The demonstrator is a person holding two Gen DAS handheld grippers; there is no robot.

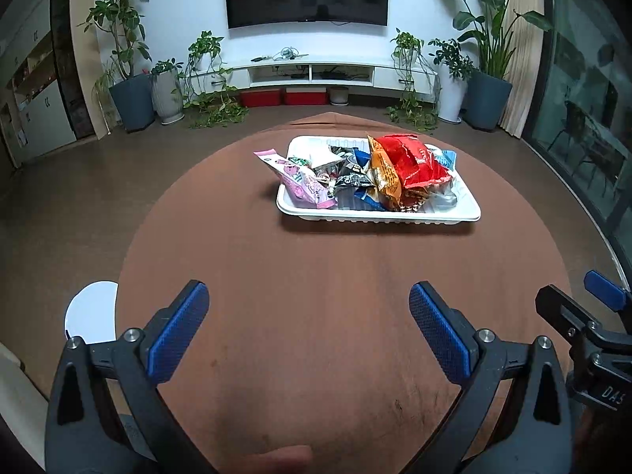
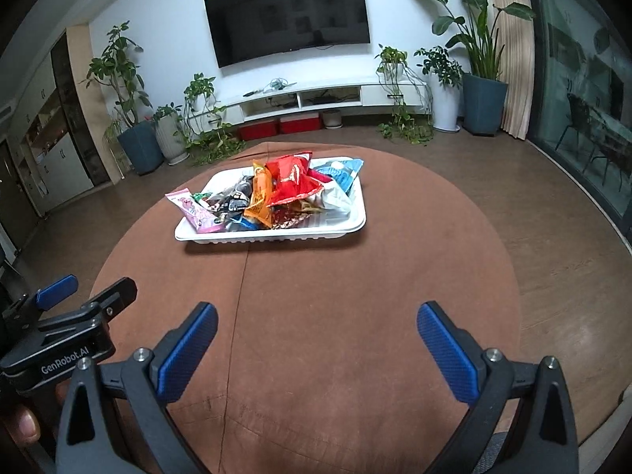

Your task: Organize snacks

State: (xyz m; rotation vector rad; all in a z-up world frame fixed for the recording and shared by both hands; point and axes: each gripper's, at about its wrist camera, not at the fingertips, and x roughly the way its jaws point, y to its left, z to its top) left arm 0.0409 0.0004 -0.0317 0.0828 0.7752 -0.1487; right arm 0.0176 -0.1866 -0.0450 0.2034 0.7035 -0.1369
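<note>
A white tray [image 1: 379, 213] [image 2: 272, 235] sits toward the far side of a round brown table, heaped with snack packets. On top lies a red bag [image 1: 414, 162] [image 2: 290, 179] beside an orange one [image 1: 385, 175] [image 2: 260, 197]. A pink packet [image 1: 300, 179] [image 2: 191, 209] hangs over the tray's left rim. My left gripper [image 1: 308, 304] is open and empty, well short of the tray. My right gripper [image 2: 316, 326] is open too, also near the table's front, nothing between its fingers. Each gripper shows at the edge of the other's view.
The brown table [image 1: 316, 296] [image 2: 316, 276] has bare cloth between the tray and the grippers. A white round stool [image 1: 93, 312] stands left of the table. Potted plants, a low TV cabinet and red boxes line the far wall.
</note>
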